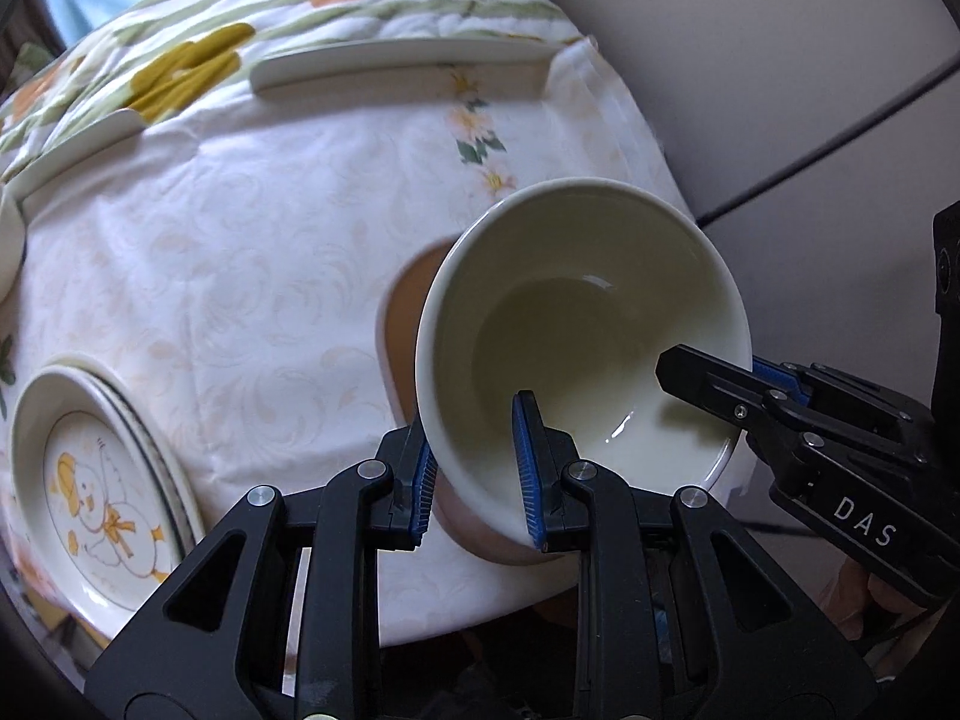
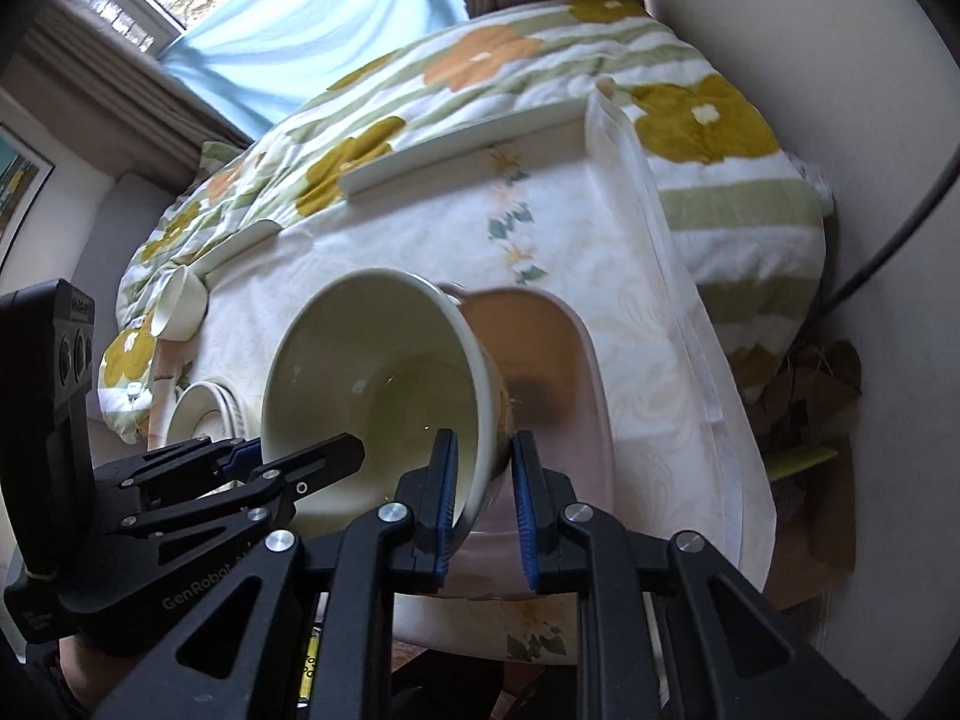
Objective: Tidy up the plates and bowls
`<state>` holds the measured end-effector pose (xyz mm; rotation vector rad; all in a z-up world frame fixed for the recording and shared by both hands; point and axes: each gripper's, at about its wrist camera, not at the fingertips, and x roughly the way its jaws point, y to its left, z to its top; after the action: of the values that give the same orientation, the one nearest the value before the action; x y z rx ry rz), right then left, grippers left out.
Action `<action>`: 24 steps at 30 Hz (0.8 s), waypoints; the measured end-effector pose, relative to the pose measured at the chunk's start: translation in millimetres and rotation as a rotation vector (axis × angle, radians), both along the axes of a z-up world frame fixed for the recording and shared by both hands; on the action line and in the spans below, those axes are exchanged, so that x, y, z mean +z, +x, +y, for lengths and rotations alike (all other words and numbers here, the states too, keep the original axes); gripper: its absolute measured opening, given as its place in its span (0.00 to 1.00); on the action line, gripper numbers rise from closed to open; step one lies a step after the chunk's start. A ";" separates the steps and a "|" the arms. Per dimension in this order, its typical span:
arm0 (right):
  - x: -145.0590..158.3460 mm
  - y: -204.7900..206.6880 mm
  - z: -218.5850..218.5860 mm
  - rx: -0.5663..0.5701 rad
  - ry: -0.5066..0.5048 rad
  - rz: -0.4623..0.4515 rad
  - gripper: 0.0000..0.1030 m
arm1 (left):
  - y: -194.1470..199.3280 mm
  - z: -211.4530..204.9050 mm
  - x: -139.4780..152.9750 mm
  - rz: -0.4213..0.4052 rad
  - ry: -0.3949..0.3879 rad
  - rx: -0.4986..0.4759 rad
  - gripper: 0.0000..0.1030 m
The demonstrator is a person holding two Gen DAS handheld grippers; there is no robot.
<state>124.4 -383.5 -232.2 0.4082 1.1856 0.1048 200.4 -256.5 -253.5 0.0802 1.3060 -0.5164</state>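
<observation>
A cream bowl hangs tilted above the table with both grippers on its rim. At the bottom of the left wrist view, my left gripper is shut on the near wall, one blue pad inside and one outside. My right gripper clamps the rim from the right. In the right wrist view the same bowl shows a yellow pattern outside; my right gripper is shut on its wall and my left gripper grips the left rim. A pink oval basin with a brown inside lies under the bowl.
A stack of plates with a duck drawing sits at the table's left. A small white bowl stands farther left. Two long white dishes line the far edge. A flowered quilt lies beyond, and a wall to the right.
</observation>
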 end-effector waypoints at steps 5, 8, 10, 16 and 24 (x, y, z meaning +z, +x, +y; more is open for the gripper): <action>-18.9 -0.3 -2.5 -0.042 0.016 0.045 0.16 | 8.8 -11.8 -19.6 0.013 0.063 -0.073 0.19; -26.2 -1.7 -4.1 -0.063 0.019 0.068 0.16 | 9.1 -17.1 -23.9 0.007 0.085 -0.105 0.19; -29.8 -4.0 -5.6 -0.079 0.023 0.075 0.16 | 7.9 -19.3 -26.9 0.002 0.097 -0.125 0.19; -37.8 -5.9 -8.1 -0.105 0.025 0.094 0.16 | 9.0 -25.3 -31.8 -0.010 0.127 -0.161 0.19; -43.7 -8.9 -13.6 -0.138 0.037 0.119 0.16 | 8.3 -33.8 -32.5 -0.032 0.165 -0.202 0.19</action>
<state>115.5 -397.1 -275.9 0.5333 1.2699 -0.0180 208.7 -290.3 -286.0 0.3585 1.3144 -0.5753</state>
